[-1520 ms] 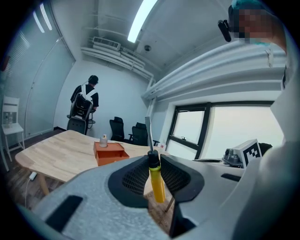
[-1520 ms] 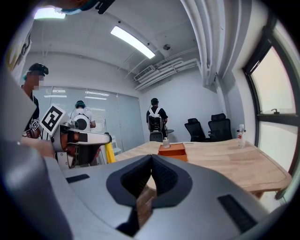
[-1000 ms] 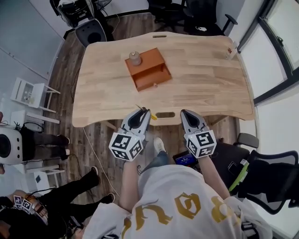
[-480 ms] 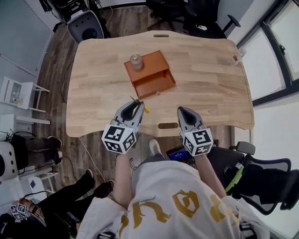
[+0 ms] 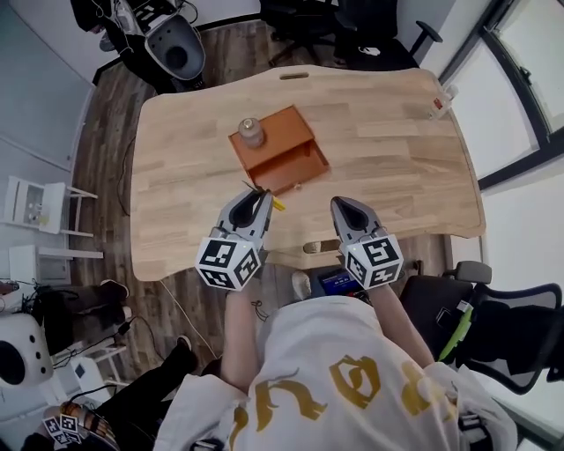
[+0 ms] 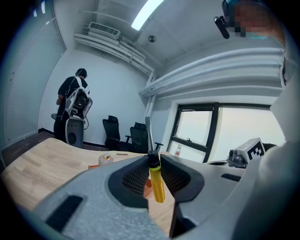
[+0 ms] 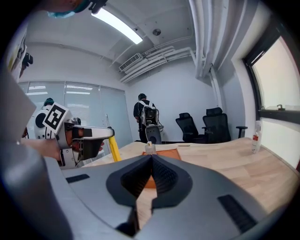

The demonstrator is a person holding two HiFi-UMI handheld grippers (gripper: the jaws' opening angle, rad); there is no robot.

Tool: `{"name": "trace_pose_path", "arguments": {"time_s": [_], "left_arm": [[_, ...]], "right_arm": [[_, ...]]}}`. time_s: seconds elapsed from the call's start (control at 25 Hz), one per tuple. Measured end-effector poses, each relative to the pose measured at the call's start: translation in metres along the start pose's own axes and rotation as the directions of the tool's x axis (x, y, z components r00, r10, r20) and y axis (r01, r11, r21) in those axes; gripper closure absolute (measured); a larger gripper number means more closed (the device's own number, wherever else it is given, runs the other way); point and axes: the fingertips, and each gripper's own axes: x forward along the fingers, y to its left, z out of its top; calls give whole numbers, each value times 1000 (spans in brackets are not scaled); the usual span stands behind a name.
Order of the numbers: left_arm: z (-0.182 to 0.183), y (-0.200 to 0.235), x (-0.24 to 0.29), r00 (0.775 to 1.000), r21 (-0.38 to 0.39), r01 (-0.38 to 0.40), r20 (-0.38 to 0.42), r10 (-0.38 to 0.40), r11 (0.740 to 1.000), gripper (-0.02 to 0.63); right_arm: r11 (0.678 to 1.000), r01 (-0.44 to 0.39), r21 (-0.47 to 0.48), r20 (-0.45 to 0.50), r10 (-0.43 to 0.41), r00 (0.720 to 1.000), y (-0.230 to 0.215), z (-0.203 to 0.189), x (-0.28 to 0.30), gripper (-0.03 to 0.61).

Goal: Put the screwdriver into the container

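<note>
My left gripper point(image 5: 262, 199) point(image 6: 153, 165) is shut on a yellow-handled screwdriver point(image 6: 155, 180) point(image 5: 276, 203); its metal shaft sticks up past the jaws. It hovers above the near part of the wooden table point(image 5: 397, 158), just short of the orange box-shaped container point(image 5: 280, 151) with its drawer pulled open toward me. My right gripper point(image 5: 344, 207) point(image 7: 151, 158) is shut with nothing in it, level with the left one and to its right. In the right gripper view the left gripper point(image 7: 79, 138) and the screwdriver's handle point(image 7: 113, 149) show at the left, the container point(image 7: 161, 153) beyond.
A small clear jar point(image 5: 251, 131) stands on the container's top. A small bottle point(image 5: 440, 100) sits at the table's far right corner. Office chairs point(image 5: 352, 22) and a person with equipment point(image 6: 71, 110) are beyond the table's far side.
Both grippers have come forward over the table's near edge toward the container, the left one still holding the screwdriver. The view has shifted with the head.
</note>
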Motion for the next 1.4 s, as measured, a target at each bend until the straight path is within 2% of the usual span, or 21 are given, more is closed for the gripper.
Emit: {"name": "trace_pose_path", "arguments": {"time_s": [0.12,0.44,0.68,0.92,1.4], "left_arm": [[3,0,14,1000,15,15,-10,-15,1000,538],[17,17,57,999,53,35,-36,-34,998,538],[22,60,67,999,30,-25,-27,26,999,538],[11,85,73,997,-4,-59,-43,58,998,538],[0,98,83,996,-18,-55,-74,54,998,538]], "right_arm": [[1000,2,-4,17,-2,1000,-9,8,8,569],[998,-58,-31,37,59,998,-14,27,62,569],[999,-50,-7,2,50,999,-35,28,100,568],[999,-38,12,-35,38,999,-49,18,117,569],[1000,-8,18,-65,10,998,-57,8,123,569]]}}
